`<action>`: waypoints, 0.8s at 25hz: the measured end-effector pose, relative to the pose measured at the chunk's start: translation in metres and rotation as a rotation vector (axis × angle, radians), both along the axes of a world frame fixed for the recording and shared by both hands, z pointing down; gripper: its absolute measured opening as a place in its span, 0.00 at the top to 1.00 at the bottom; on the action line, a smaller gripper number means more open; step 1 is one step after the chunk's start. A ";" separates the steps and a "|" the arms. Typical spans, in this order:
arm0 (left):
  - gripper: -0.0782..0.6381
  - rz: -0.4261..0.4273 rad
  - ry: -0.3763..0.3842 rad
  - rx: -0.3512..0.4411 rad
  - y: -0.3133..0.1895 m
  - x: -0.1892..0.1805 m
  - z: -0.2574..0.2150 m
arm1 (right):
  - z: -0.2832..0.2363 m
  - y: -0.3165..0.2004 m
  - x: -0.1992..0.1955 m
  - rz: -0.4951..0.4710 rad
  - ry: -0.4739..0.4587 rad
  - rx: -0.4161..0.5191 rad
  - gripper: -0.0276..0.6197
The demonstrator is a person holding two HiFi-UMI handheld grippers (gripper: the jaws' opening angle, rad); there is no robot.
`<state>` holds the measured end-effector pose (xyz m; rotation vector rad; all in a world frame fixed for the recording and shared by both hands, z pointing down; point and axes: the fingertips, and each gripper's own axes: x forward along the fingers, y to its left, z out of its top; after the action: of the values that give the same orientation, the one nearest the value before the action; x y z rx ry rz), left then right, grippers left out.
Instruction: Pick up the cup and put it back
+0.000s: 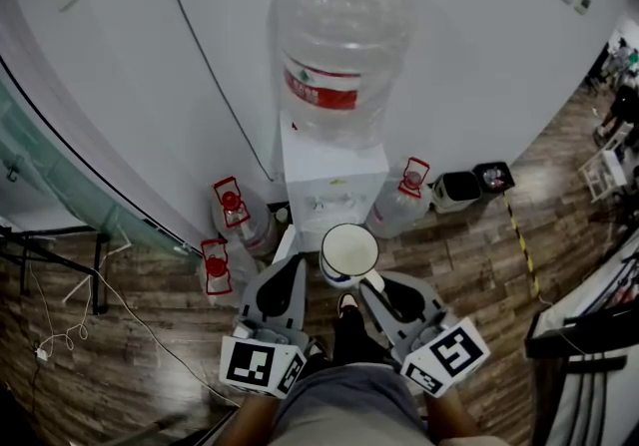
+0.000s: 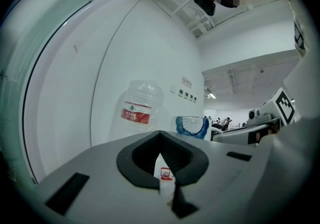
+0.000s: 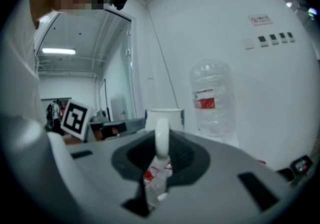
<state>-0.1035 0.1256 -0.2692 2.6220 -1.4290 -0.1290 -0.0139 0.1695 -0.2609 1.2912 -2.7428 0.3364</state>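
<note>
A white cup [image 1: 348, 252] with a blue pattern hangs upright in front of the water dispenser [image 1: 332, 180], its mouth facing up. My right gripper [image 1: 374, 284] is shut on the cup's white handle [image 3: 161, 138], which stands upright between the jaws in the right gripper view, with the cup body [image 3: 165, 117] just beyond. My left gripper [image 1: 285, 269] is just left of the cup, apart from it, with jaws together and nothing in them. In the left gripper view the cup [image 2: 192, 127] shows to the right, past the left gripper [image 2: 160, 135].
A big clear water bottle [image 1: 339, 45] sits upside down on the dispenser against the white wall. Spare bottles stand on the wood floor at left [image 1: 240, 210], [image 1: 220, 269] and right [image 1: 404, 200]. A black bin [image 1: 469, 185] lies further right. A cable [image 1: 215, 85] runs down the wall.
</note>
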 end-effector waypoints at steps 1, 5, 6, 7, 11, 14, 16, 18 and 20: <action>0.88 0.001 -0.003 -0.001 0.000 -0.001 0.000 | 0.000 0.000 0.000 0.003 0.002 0.001 0.85; 0.88 0.011 0.000 -0.005 -0.001 0.001 0.002 | -0.001 0.001 0.001 0.013 0.005 0.005 0.85; 0.88 0.017 0.004 -0.005 0.000 0.002 0.002 | -0.001 0.001 0.001 0.014 0.006 0.005 0.85; 0.88 0.023 0.011 -0.004 0.001 0.003 0.002 | -0.001 0.002 0.001 0.017 0.007 0.004 0.85; 0.88 0.034 0.037 0.000 0.003 0.004 0.000 | -0.001 0.006 0.001 0.027 0.004 0.005 0.85; 0.88 0.039 0.043 0.008 0.003 0.004 -0.004 | -0.004 0.007 0.002 0.037 -0.012 0.011 0.85; 0.88 0.046 0.040 0.015 0.002 0.006 -0.006 | -0.005 0.006 0.004 0.043 -0.018 0.015 0.85; 0.88 0.052 0.039 0.017 0.000 0.010 -0.008 | -0.006 0.004 0.008 0.048 -0.020 0.016 0.85; 0.88 0.053 0.038 0.014 -0.004 0.015 -0.008 | -0.006 0.001 0.012 0.052 -0.023 0.016 0.85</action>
<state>-0.0886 0.1218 -0.2773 2.6513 -1.3505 -0.1831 -0.0017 0.1707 -0.2672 1.3730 -2.7408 0.3362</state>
